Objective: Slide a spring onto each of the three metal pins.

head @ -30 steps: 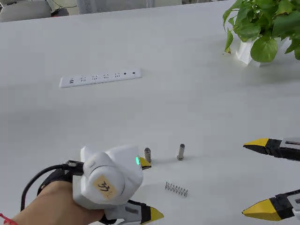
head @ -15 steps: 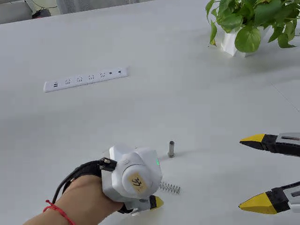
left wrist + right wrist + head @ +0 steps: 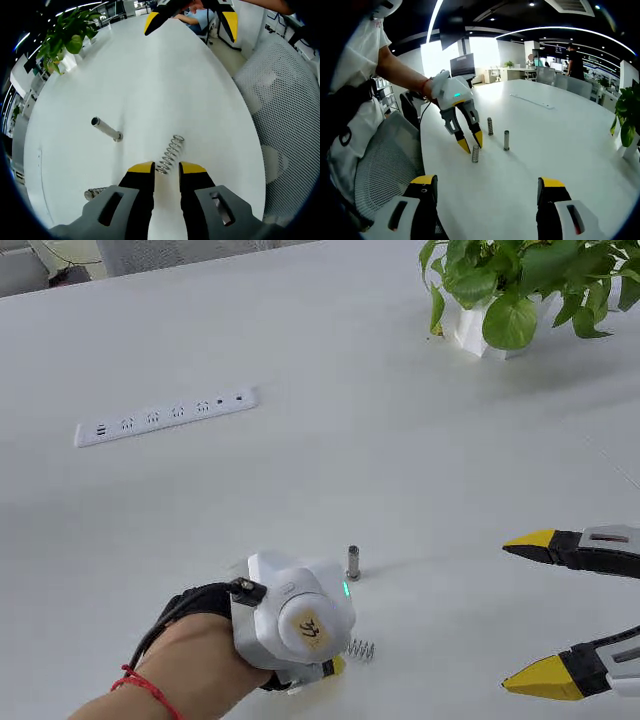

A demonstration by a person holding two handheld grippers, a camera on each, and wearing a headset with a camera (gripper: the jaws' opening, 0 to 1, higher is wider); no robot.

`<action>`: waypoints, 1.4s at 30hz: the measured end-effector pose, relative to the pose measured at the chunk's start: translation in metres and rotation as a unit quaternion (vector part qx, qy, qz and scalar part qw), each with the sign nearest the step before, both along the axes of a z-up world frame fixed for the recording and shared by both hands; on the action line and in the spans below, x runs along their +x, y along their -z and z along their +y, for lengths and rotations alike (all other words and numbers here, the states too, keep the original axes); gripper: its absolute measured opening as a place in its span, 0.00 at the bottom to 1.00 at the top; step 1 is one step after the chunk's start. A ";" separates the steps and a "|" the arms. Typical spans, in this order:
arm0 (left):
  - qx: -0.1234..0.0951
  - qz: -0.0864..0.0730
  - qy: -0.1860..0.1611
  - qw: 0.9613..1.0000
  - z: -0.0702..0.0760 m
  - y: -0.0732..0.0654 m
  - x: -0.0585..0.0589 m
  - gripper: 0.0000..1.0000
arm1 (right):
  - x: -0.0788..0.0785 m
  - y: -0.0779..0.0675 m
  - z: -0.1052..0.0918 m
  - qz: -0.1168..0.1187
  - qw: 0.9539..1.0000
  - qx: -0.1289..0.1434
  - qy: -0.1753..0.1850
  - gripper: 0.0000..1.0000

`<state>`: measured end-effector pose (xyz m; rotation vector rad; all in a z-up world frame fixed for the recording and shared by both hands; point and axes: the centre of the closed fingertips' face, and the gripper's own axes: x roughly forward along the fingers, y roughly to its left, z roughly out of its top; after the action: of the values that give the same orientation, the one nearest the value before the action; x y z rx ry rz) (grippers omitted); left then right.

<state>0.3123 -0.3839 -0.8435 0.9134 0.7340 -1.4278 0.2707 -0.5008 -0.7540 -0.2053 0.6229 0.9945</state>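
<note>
Loose spring (image 3: 170, 154): a short silvery coil, lying flat on the white table (image 3: 150, 75), near the bare pin (image 3: 106, 129), on the side towards me. My left gripper (image 3: 166, 170) is sitting at the spring's near end with the jaws narrowly parted. The last coils are lying at the gap; I cannot tell whether they are touching the tips. My right gripper (image 3: 487, 181) is hovering well apart from the bare pin, jaws wide, holding nothing.

In the head view the left gripper's body is covering most of the spring, with a few coils sticking out.

In the right gripper view a second pin (image 3: 490, 126) is standing just beside the bare pin, wearing a spring. In the left gripper view it is partly cut off by my jaw.
</note>
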 end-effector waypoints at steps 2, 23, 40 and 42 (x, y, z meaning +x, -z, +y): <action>0.006 0.000 0.001 1.000 0.001 0.002 0.000 0.13 | 0.001 0.000 -0.001 -0.001 1.000 0.000 0.001 0.81; 0.013 0.020 -0.019 1.000 0.002 0.003 -0.003 0.07 | 0.001 -0.001 0.002 -0.003 1.000 0.002 0.002 0.80; -0.017 0.033 -0.032 0.999 0.001 -0.007 -0.016 0.07 | -0.001 -0.004 0.006 -0.001 1.000 0.000 -0.005 0.79; -0.029 0.037 -0.040 0.998 0.001 -0.012 -0.017 0.07 | 0.000 -0.004 0.007 -0.001 1.000 0.000 -0.007 0.79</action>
<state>0.2951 -0.3831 -0.8315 0.7817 0.7730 -1.4118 0.2702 -0.4938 -0.7496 -0.2102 0.6201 1.0075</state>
